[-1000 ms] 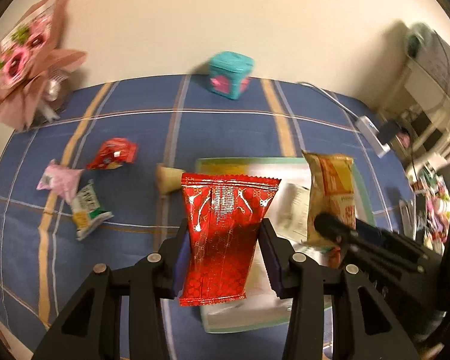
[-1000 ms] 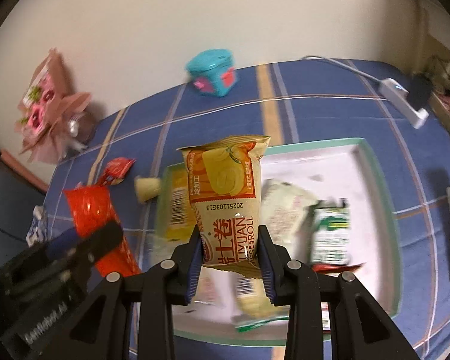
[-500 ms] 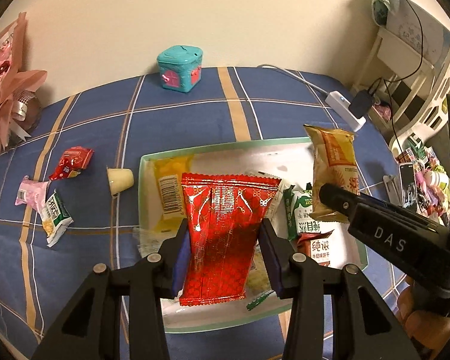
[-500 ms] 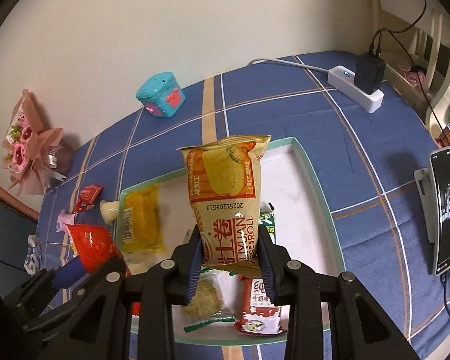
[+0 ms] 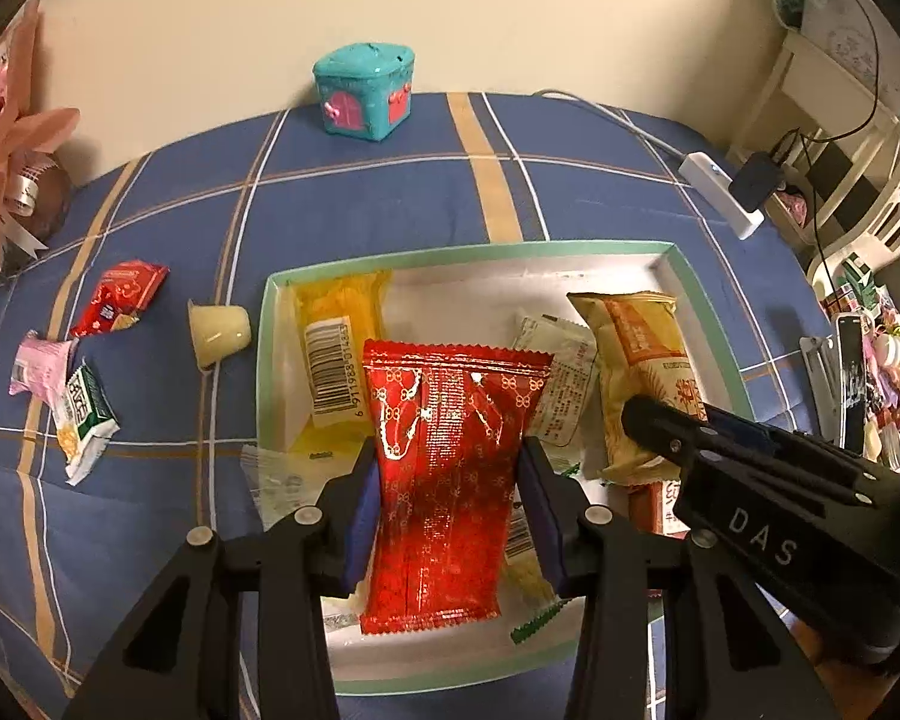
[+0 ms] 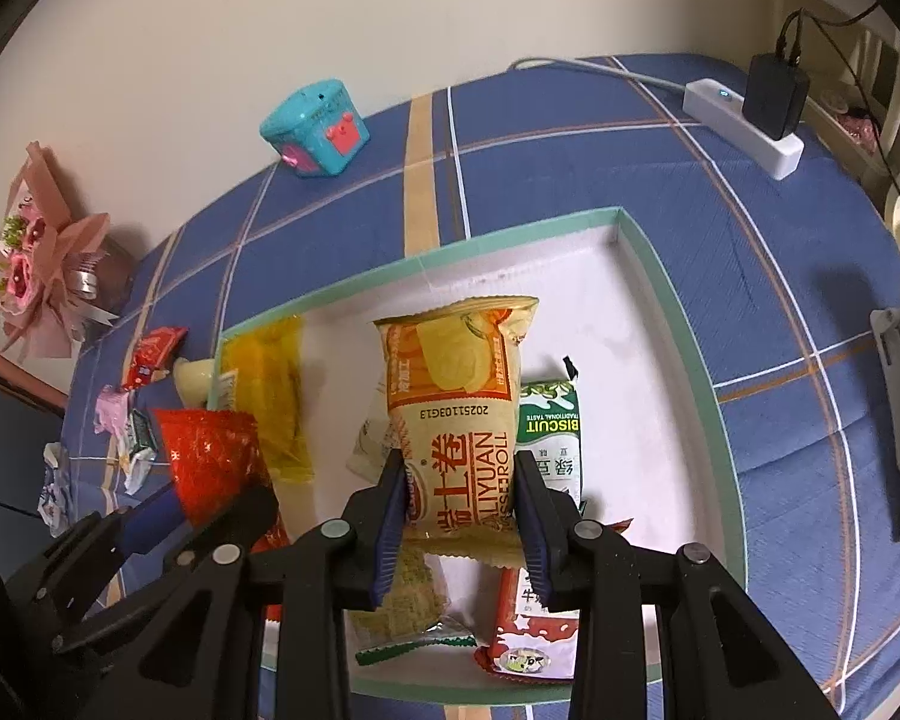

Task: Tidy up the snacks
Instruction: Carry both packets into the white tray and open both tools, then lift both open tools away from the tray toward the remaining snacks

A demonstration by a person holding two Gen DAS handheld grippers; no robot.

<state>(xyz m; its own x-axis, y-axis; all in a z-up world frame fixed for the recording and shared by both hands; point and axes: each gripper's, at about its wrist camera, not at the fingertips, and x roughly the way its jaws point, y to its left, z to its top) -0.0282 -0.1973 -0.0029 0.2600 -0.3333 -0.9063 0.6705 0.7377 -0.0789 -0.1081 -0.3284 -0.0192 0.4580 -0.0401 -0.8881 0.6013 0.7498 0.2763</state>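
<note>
Two grippers hang above the green-rimmed white tray (image 5: 714,324): left gripper (image 5: 450,504) pinches a red foil packet (image 5: 450,468), right gripper (image 6: 457,513) a yellow egg-roll bag (image 6: 459,420), both lengthwise, top seams pointing away.

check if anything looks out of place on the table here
Four snacks lie outside the tray, on the cloth to its left: a red packet, jelly cup, pink packet and green-white packet. Nothing looks spilled or damaged.

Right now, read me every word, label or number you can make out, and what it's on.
"LIYUAN" and "20251103G13": yellow egg roll packet held in the right gripper.
"BISCUIT": green biscuit pack.
"DAS": right gripper's black body, seen from the left wrist.
Barcode digits on the yellow packet: too blurred.
</note>
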